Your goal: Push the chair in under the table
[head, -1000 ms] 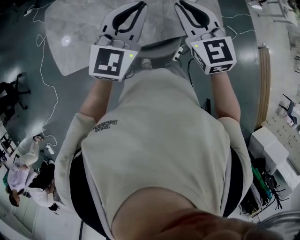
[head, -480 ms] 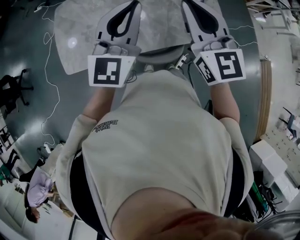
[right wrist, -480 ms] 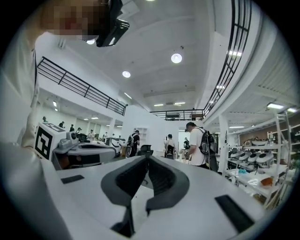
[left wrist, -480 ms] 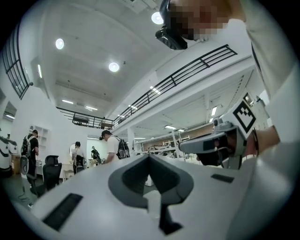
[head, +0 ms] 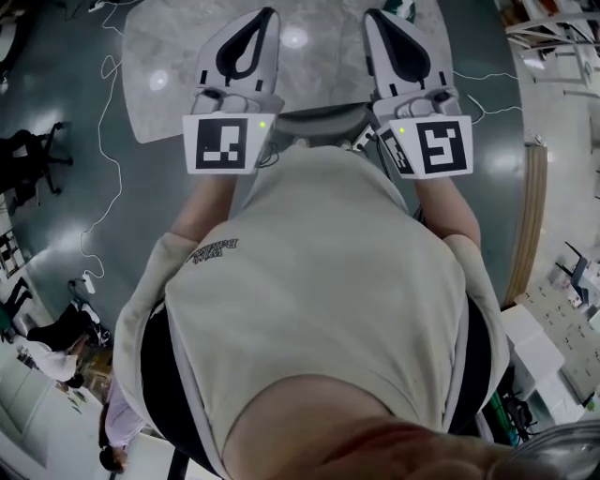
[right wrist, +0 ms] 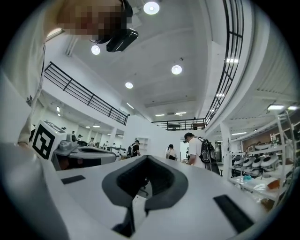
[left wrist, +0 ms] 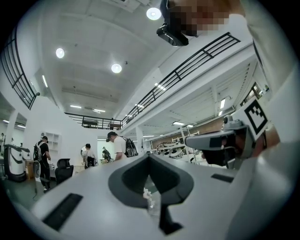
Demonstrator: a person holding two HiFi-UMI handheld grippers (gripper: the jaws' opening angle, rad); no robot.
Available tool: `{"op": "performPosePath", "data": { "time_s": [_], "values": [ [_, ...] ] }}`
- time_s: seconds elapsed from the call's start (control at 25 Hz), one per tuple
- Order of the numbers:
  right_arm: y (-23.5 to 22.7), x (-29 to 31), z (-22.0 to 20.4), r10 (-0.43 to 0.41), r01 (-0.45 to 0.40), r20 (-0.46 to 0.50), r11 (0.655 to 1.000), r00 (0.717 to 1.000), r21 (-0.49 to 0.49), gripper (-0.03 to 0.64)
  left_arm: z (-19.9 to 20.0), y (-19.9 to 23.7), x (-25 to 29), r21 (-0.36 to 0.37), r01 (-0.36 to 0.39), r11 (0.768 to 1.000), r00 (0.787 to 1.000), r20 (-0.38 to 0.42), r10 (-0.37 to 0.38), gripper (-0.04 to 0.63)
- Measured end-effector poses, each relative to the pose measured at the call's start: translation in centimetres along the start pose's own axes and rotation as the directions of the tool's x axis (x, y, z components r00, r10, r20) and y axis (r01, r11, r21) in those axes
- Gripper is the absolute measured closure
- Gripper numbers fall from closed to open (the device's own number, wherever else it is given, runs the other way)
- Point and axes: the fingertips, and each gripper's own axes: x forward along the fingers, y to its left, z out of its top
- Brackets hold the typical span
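One big grey marble-look table [head: 323, 66] is lying right beneath both sets of jaws. The single chair [head: 321, 118] is showing only its curved grey back at the table's near edge, sitting behind the jaw tips and between the two marker cubes [head: 228, 143]. The two grippers are pointing out over the tabletop side by side: the left gripper [head: 266, 15] is pressing its jaws together on nothing, and the right gripper [head: 375, 17] has just been closing its jaws, now meeting tip to tip on empty air.
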Motion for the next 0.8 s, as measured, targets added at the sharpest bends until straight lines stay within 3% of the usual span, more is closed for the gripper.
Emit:
{"op": "performPosePath", "data": {
  "time_s": [0.28, 0.8],
  "values": [
    [-1.0, -0.2, 0.5, 0.032, -0.034, 0.020, 0.998, 0.999, 0.052, 0.607, -0.1, -0.5, 0.5, 0.003, -0.029, 1.000, 1.000, -0.012, 0.029, 0.584],
    [-3.3, -0.6, 0.7, 0.030, -0.030, 0.013, 0.999, 0.999, 0.032, 0.607, 0.7, -2.1, 1.8, 0.021, -0.035, 0.999, 0.999, -0.003, 0.035, 0.584]
  ]
}}
